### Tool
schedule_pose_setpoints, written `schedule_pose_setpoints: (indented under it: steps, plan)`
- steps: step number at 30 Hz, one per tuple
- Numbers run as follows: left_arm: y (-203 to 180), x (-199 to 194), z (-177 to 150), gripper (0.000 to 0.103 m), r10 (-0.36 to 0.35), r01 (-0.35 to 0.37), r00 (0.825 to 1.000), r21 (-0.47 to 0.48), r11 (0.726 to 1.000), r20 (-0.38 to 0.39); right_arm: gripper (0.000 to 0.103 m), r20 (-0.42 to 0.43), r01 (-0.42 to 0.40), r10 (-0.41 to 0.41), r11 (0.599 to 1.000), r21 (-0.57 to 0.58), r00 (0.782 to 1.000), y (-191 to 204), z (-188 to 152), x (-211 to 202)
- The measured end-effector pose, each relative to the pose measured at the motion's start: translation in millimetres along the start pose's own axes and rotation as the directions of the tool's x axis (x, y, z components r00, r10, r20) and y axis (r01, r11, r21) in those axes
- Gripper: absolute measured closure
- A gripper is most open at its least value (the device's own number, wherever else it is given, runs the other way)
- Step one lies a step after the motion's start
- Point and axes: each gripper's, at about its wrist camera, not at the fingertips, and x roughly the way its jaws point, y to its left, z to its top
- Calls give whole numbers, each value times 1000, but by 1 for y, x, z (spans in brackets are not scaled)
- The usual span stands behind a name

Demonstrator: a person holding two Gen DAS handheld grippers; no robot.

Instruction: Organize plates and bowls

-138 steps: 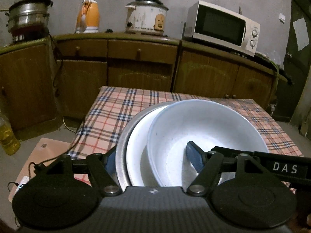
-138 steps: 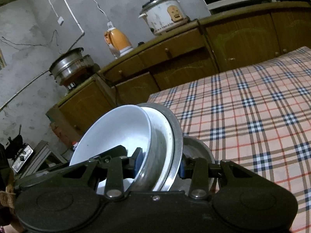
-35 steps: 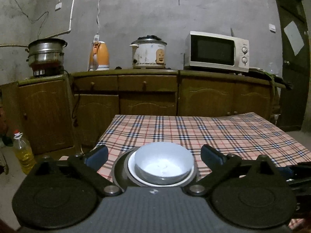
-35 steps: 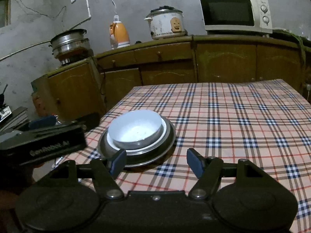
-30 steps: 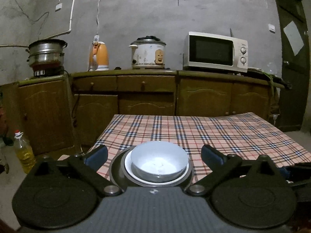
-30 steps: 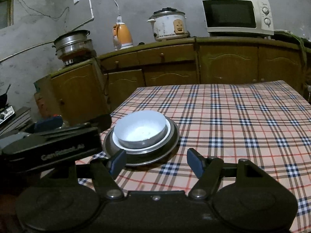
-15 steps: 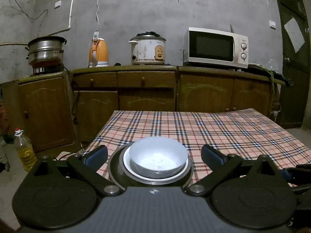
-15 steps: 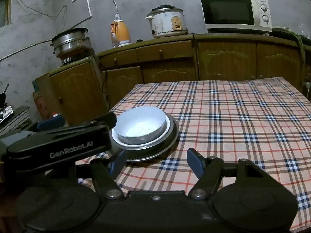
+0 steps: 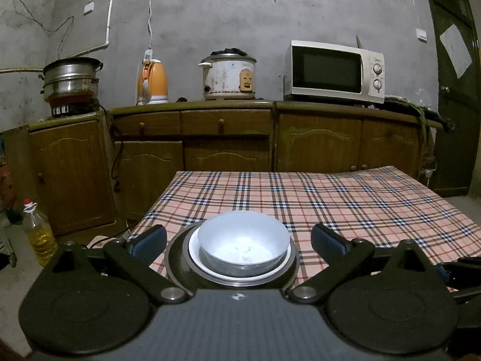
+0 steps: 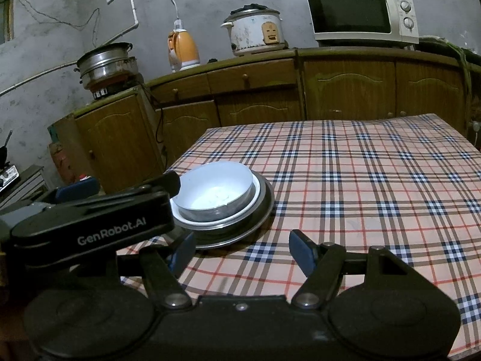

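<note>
A white bowl (image 9: 243, 237) sits in a white plate (image 9: 197, 251), which rests on a metal plate (image 9: 176, 255) near the front left corner of the checked table (image 9: 345, 198). The stack also shows in the right wrist view, with the bowl (image 10: 215, 189) on the metal plate (image 10: 261, 207). My left gripper (image 9: 239, 242) is open and empty, its fingers apart on either side of the stack and just short of it. My right gripper (image 10: 242, 249) is open and empty above the cloth, just right of the stack. The left gripper's body (image 10: 90, 225) hides the stack's left edge.
Wooden cabinets (image 9: 225, 141) along the back wall carry a steel pot (image 9: 70, 82), an orange kettle (image 9: 151, 82), a rice cooker (image 9: 228, 76) and a microwave (image 9: 335, 72). An oil bottle (image 9: 37, 231) stands on the floor at left. A door (image 9: 454, 90) is at right.
Earlier both grippers held the tilted stack; now it lies flat on the table and both are open. Over the last second both have drawn slightly back.
</note>
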Motion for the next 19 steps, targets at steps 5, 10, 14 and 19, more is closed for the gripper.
schedule_pose_setpoints:
  steps: [5, 10, 14, 19]
  plan:
    - [-3, 1, 1, 0, -2, 2, 1000, 2, 1000, -3, 21, 0, 1, -1, 1000, 4, 1000, -1, -1, 0]
    - [-6, 2, 1, 0, -5, 5, 1000, 8, 1000, 1, 21, -3, 1, -1, 1000, 6, 1000, -2, 0, 1]
    - [-7, 4, 1, 0, -2, 2, 1000, 6, 1000, -1, 21, -5, 5, -5, 1000, 14, 1000, -3, -2, 3]
    - [-10, 6, 1, 0, -9, 9, 1000, 17, 1000, -8, 21, -7, 6, -6, 1000, 21, 1000, -5, -3, 6]
